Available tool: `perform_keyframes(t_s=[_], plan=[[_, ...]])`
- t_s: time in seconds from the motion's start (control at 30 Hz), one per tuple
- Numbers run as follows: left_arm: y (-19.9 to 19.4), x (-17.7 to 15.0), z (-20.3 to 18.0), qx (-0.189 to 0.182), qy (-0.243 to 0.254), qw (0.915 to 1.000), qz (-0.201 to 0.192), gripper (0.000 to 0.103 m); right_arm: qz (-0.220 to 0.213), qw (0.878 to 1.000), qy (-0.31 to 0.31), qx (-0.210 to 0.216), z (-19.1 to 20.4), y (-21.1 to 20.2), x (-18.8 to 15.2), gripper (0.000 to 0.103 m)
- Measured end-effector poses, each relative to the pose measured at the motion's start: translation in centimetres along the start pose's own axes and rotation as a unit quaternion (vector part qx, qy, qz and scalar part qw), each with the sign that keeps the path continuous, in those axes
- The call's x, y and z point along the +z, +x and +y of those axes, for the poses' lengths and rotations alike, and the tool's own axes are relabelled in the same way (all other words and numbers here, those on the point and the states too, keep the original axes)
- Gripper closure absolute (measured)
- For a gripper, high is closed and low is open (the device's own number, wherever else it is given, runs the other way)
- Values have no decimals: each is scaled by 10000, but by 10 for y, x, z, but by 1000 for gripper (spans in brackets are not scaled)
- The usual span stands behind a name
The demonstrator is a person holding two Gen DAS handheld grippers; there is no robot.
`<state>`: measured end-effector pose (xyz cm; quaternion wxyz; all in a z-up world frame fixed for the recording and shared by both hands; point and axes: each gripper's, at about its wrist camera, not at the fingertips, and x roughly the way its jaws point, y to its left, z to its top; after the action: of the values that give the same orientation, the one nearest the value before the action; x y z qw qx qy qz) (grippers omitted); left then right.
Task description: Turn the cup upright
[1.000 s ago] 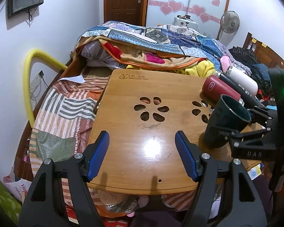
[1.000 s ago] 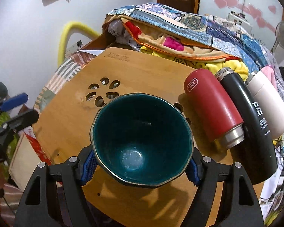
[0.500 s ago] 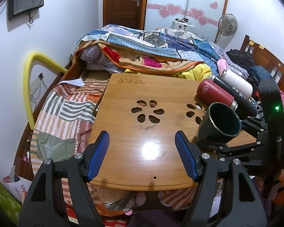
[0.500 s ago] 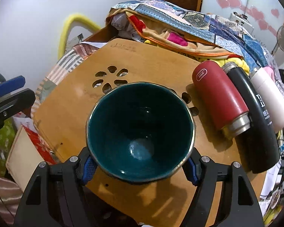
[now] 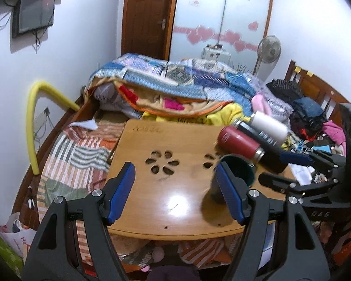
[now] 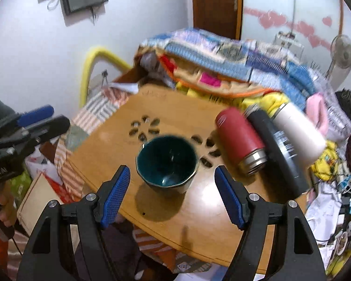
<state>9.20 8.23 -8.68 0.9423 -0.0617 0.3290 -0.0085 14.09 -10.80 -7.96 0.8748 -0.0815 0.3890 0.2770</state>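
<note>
1. Dark green and shiny inside, the cup stands upright on the wooden surface.
2. Its open mouth points up and its bottom sits flat on the wood, so its long axis runs straight up and down.
3. The cup is near the front edge of the surface, right by the flower-shaped holes cut in the wood.
4. The right tongs are above and in front of the cup. Their two blue pads stand wide apart and nothing is between them. They do not touch the cup.
5. The left tongs are also wide apart and hold nothing. From the left camera, one of their fingers hides part of the cup.
6. Three bottles lie on their sides to the right of the cup: a red bottle, a black bottle and a white bottle. They lie side by side and touch each other.
7. The red bottle is the closest one to the cup, but there is a gap between them.
8. Behind the surface there is a bed with a pile of bright blankets.
9. Both pictures are a bit blurry.
</note>
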Motion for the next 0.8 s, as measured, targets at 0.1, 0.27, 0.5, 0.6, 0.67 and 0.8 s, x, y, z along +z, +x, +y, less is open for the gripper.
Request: perform_keyframes(t_s=[0.1,0.27,0.5,0.6,0.67,0.8], plan=[[-23,6,-11,-80,58,9995,-307,32,-460,9989,73,-1,-2,-33,6,31],[-64,15,-30,-195,128,9956,-906,32,-1250,9919,144,-163,-1,-81,13,31],[-122,20,-56,-169,266,9820,-1862,32,-2146,9762,281,-98,9,-133,8,31],[-140,18,-63,-152,287,9760,-2152,32,-2415,9698,300,-148,13,-146,2,30],[-149,15,-67,-113,317,9720,-2325,32,-2563,9659,336,-169,14,-152,-2,26],[-156,10,-73,-43,387,9667,-2530,25,-2754,9600,319,-386,14,-159,-7,19]])
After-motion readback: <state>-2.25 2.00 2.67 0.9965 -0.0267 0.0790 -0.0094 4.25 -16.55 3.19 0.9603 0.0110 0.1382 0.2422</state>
